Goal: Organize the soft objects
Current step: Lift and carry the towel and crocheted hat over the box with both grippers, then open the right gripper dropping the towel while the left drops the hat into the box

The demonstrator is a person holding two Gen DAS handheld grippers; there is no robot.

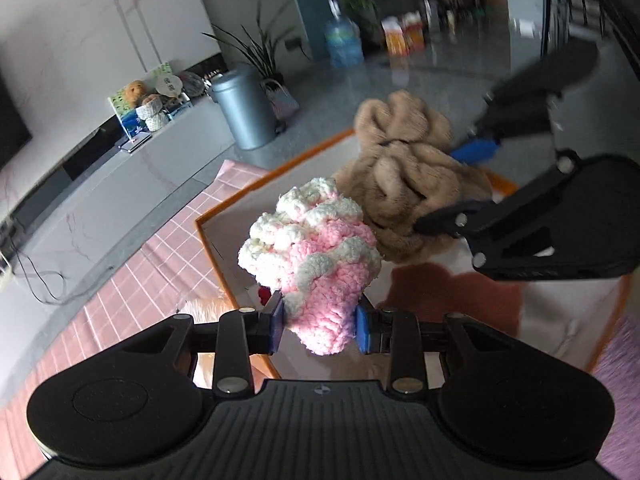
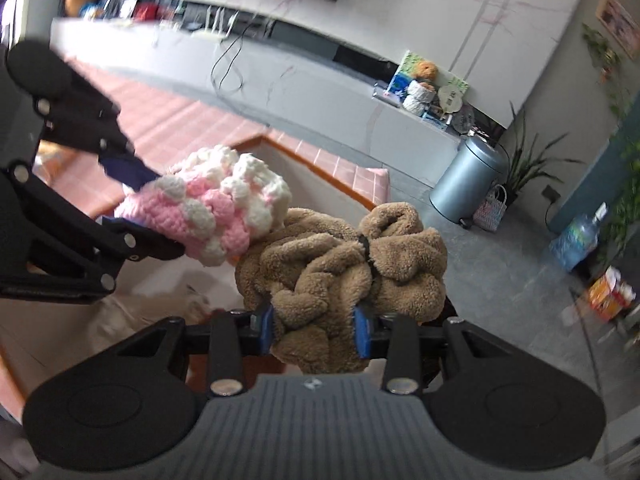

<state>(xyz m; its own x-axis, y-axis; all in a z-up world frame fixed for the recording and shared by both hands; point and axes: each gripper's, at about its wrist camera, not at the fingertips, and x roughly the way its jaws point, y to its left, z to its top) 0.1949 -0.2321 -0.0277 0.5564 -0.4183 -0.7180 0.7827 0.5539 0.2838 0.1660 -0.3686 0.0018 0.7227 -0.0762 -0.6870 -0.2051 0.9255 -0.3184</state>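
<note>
Left wrist: left gripper jaws pinch pink-white knit; right gripper pinches brown plush (both aloft).

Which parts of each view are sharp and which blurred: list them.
Left wrist view: the pink-and-white crocheted piece in the left gripper is sharp; the far room is smeared. Right wrist view: the fluffy brown plush bundle in the right gripper is sharp; the edges are streaked.

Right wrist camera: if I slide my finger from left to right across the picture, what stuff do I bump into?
The other, left gripper → pink and white knitted thing held in its jaws → brown fuzzy thing → grey bin → little woven basket → water bottle.
</note>
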